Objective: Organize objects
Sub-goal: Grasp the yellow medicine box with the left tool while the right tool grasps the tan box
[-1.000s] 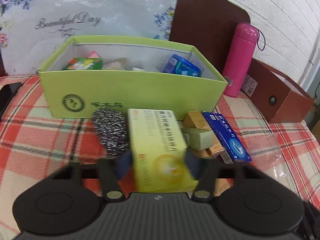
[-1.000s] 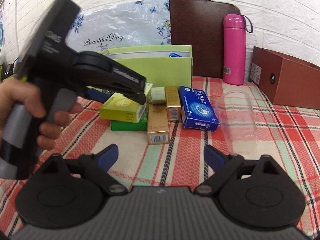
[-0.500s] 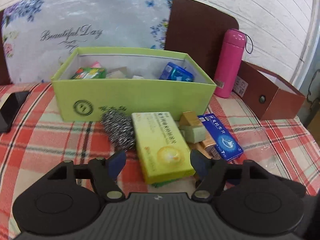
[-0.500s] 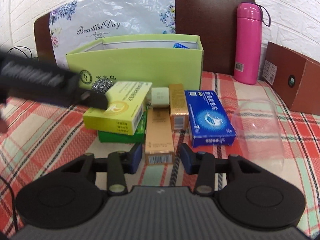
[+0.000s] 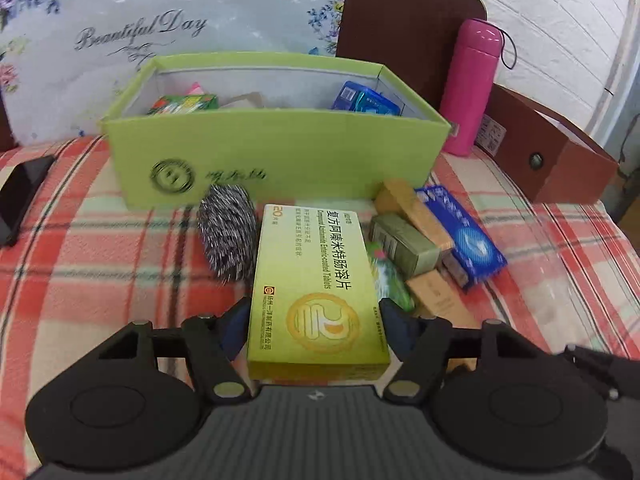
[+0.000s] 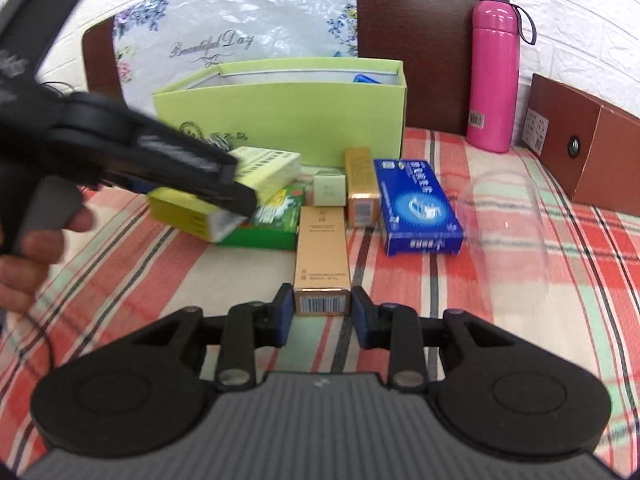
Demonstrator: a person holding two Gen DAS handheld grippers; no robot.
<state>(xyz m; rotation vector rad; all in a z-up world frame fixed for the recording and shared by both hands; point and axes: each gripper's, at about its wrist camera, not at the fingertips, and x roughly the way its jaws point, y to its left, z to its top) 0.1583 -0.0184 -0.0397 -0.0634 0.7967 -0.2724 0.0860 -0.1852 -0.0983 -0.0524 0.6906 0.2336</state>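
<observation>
**A:** What is sitting in the green box [image 5: 280, 160]?

**B:** A green packet [image 5: 184, 104] is lying at its left end and a blue packet [image 5: 366, 100] at its right end, with something pink and something pale between them. Only the left wrist view is looking inside; the right one is seeing just the outer wall.

**A:** Any writing?

**B:** "Beautiful Day" is showing on the flowered bag [image 5: 140, 32] behind the green box. The yellow box [image 5: 316, 288] in front of it is carrying Chinese print and a "20". The gold box [image 6: 322, 252] is showing a barcode on its near end.

**A:** And the grippers?

**B:** The left hand-held gripper [image 5: 316, 320] has just been closing, with the yellow box between its pads. I cannot tell whether they are pressing. The right hand-held gripper [image 6: 322, 312] has just been closing too and is clamping the gold box's near end, in front of the green box on the plaid cloth [image 5: 100, 260].

**A:** What else differs between the views?

**B:** The left one is showing a steel scrubber [image 5: 228, 236] touching the green box's front and a phone [image 5: 20, 196] off to its left. The right one is showing a clear cup [image 6: 504, 220] lying to its right and a hand [image 6: 36, 248] gripping the other handle.
</observation>
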